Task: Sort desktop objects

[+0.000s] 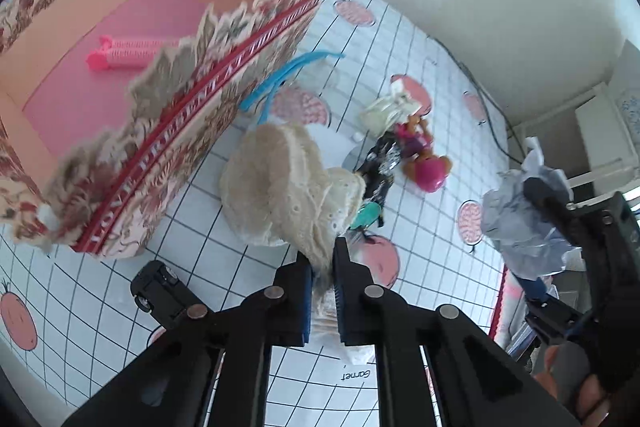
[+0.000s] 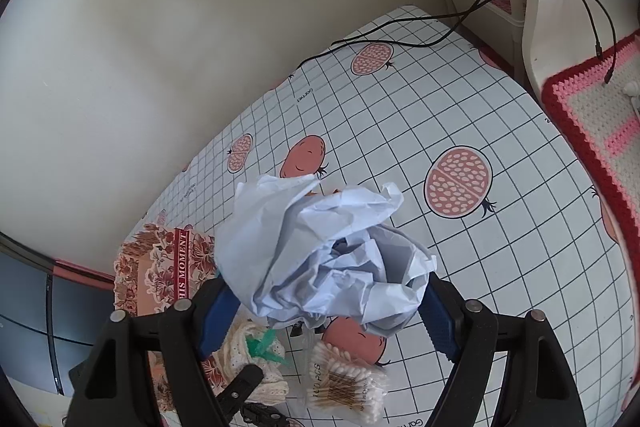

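Left hand-held gripper (image 1: 323, 267) pinches lace cloth (image 1: 280, 195) beside box (image 1: 168, 131), above tabletop (image 1: 240, 255). Right hand-held gripper (image 2: 328, 311) spread wide, clamping crumpled paper (image 2: 320, 259).

1. The left claw (image 1: 323, 291) points steeply down; its two blue-padded fingers (image 1: 306, 291) stand almost together, pinching a strip of cream lace fabric (image 1: 320, 247).
2. The right claw (image 2: 324, 311) tilts down with its jaws wide, pressed on either side of a crumpled wad of pale paper (image 2: 320, 259).
3. In the left wrist view, a hand (image 1: 580, 387) grips the right claw's handle at four o'clock.
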Motion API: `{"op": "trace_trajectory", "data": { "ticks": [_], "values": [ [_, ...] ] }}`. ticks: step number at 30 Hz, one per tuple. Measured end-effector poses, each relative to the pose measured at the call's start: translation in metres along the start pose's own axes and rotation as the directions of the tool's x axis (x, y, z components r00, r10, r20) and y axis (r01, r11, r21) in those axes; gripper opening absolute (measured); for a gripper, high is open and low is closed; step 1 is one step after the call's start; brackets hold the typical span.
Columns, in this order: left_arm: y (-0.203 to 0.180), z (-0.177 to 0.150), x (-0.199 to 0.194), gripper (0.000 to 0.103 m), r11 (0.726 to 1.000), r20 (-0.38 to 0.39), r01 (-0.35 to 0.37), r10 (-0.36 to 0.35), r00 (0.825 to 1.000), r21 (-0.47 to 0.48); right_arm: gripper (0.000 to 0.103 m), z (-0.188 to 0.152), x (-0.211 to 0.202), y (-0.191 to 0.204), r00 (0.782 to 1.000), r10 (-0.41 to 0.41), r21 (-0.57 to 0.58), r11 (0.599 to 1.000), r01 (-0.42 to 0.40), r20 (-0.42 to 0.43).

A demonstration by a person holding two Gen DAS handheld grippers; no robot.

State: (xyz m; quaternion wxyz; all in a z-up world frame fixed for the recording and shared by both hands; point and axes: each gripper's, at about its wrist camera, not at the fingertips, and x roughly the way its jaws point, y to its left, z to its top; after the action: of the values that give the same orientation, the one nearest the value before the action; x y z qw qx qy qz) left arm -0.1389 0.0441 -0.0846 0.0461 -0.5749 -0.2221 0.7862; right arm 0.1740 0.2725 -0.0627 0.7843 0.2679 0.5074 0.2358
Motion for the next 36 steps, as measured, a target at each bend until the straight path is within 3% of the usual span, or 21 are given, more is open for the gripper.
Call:
{"op": "trace_trajectory", "data": {
  "ticks": [4,6,11,13,16,18,22,28,31,36],
  "values": [
    [-0.006,0.009,-0.010,0.009,0.998,0.048,0.057,-0.057,0.997,0.005,0.082,0.001,-0.002,0.000,1.000,0.004,0.002,1.000,-0.004,0.005],
    [-0.021,0.023,-0.005,0.009,0.998,0.063,0.059,-0.061,0.996,0.031,0.082,0.001,-0.004,0.000,1.000,0.005,0.002,1.000,-0.005,0.010],
    [-0.025,0.028,-0.038,0.009,0.996,0.152,0.054,-0.064,0.986,0.067,0.082,0.001,0.000,0.000,1.000,0.001,-0.002,1.000,-0.001,0.000],
    [-0.020,0.030,-0.031,0.009,0.996,0.128,0.076,-0.081,0.988,0.044,0.082,0.001,0.001,0.000,1.000,0.000,-0.001,1.000,0.000,-0.005],
    [-0.010,0.031,-0.033,0.009,0.984,0.085,0.178,-0.178,0.980,0.010,0.082,0.000,0.001,0.002,1.000,-0.001,-0.009,1.000,0.001,-0.002],
    [-0.012,0.032,-0.030,0.010,0.982,0.066,0.186,-0.187,0.980,0.019,0.082,-0.001,0.001,0.004,1.000,-0.002,-0.014,1.000,0.002,-0.003],
    [-0.014,0.029,-0.023,0.026,0.990,0.030,0.136,-0.136,0.990,0.025,0.082,-0.001,0.001,0.003,1.000,-0.004,-0.012,1.000,0.004,-0.004],
    [-0.010,0.026,-0.018,0.029,0.999,0.037,0.042,-0.042,0.998,0.024,0.082,-0.001,0.002,0.003,1.000,-0.005,-0.009,1.000,0.005,-0.009],
    [-0.011,0.024,-0.014,0.035,0.999,0.043,-0.004,0.001,0.999,0.053,0.082,-0.002,0.004,0.002,1.000,-0.004,-0.010,1.000,0.004,-0.015],
    [-0.009,0.024,0.005,0.036,0.999,0.024,-0.009,0.007,1.000,0.052,0.082,-0.002,0.006,0.003,1.000,-0.003,-0.012,1.000,0.002,-0.022]
  ]
}}
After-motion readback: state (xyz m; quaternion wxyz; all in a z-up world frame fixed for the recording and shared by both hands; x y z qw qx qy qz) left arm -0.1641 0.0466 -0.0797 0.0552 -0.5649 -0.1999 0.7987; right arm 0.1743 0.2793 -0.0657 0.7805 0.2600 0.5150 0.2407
